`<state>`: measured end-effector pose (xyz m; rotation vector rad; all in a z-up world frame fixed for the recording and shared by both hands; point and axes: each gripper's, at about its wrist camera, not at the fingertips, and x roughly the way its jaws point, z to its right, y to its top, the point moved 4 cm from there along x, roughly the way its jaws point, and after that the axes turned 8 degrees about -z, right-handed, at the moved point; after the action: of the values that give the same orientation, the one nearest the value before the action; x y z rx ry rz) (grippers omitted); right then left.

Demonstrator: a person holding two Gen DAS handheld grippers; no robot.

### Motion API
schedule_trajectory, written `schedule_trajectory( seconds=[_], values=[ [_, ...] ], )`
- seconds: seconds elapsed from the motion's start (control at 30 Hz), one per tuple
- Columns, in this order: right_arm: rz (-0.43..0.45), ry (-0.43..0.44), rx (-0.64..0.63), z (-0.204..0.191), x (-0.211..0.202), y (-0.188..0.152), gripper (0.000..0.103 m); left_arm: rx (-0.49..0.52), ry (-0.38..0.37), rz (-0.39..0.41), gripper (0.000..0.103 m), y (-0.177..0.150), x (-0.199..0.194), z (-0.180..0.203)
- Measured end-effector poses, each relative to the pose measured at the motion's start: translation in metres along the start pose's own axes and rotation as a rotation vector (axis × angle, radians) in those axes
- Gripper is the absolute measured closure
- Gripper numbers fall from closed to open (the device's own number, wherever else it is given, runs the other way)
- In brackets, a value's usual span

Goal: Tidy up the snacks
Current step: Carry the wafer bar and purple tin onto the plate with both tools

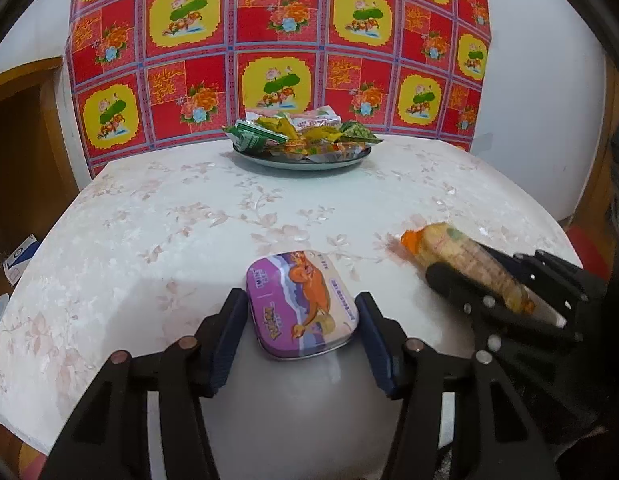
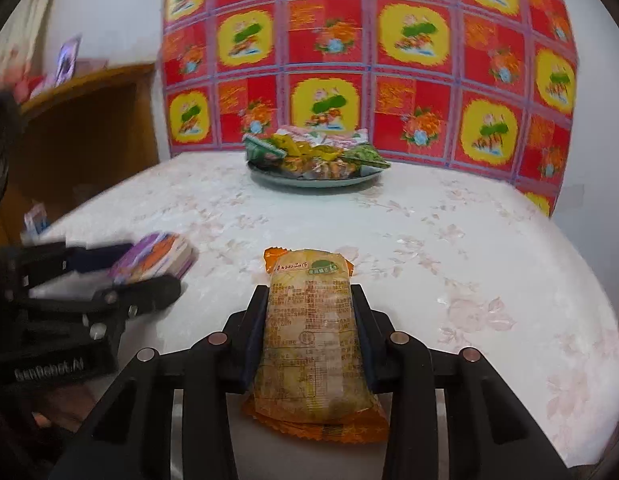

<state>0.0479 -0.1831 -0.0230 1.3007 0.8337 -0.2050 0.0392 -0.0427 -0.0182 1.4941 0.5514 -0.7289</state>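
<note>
Risk: soft orange snack packet (image 2: 315,340) could squash or slide out of my right jaws (image 2: 309,336) if lifted fast. Purple tin (image 1: 301,304) slick, may skid off on table (image 1: 149,216) since left grip looks unsure. Right jaws closed snug on packet sides. Left jaws (image 1: 301,340) half open, flanking tin; contact maybe, small gaps visible. Both near front table edge; plate (image 1: 301,160) of snacks far side.

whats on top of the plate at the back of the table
A heap of wrapped snacks, green, yellow and pink packets, covers the plate. Only its rim shows; what lies lower in the pile is hidden.
</note>
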Motion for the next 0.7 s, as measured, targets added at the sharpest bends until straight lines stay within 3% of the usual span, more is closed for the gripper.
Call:
schedule_trajectory(
  seconds=[0.17, 0.7],
  values=[
    [-0.01, 0.039, 0.04, 0.0027, -0.0021, -0.0009, 0.064, -0.017, -0.011, 0.013, 0.045, -0.0015, -0.0009, -0.0009],
    [0.015, 0.008, 0.01, -0.0033, -0.0015, -0.0049, 0.065, 0.006, -0.001, 0.0, 0.045, -0.0028, -0.0025, 0.0011]
  ],
)
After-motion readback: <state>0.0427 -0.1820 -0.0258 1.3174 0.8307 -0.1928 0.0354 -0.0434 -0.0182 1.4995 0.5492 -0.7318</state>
